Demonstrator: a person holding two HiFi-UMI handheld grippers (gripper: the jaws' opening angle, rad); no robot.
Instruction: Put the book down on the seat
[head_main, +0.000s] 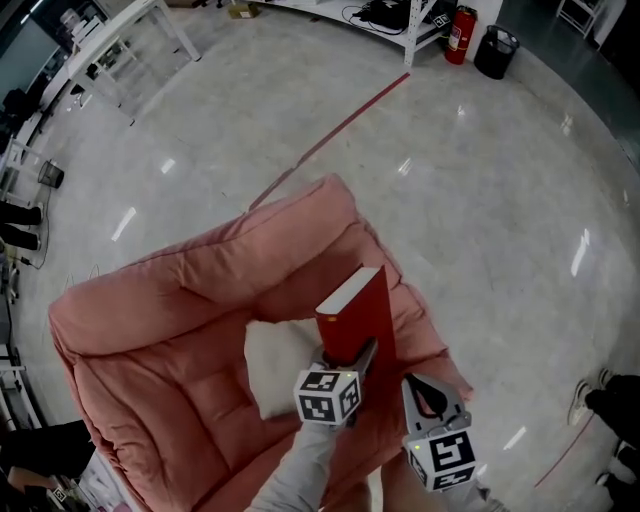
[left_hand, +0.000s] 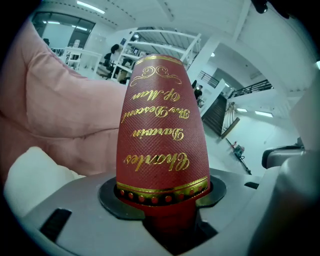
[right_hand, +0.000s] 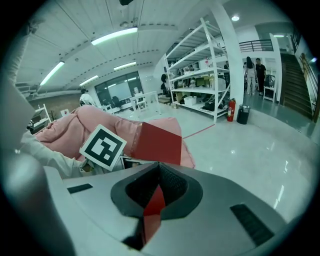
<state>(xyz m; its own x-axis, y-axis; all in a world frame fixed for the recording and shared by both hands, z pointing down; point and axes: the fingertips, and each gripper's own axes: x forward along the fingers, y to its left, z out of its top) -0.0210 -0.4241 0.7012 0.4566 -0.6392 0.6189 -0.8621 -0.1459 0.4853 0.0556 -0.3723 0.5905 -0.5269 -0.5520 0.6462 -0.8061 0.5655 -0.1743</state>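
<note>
The book (head_main: 362, 312) hangs over the pink seat (head_main: 150, 310), near the white cushion (head_main: 272, 362) and apparently not yet resting on anything; the left gripper (head_main: 364, 358) is clamped across its spine at the near end, and the right gripper (head_main: 418, 388) is pinched on a thin red edge, seemingly the cover. To do this well, lower both hands together and tip the book flat (broad face to the padding); release only once it rests, since a standing book would likely topple. Its long axis runs straight out from the grippers, with the free end toward the backrest.
</note>
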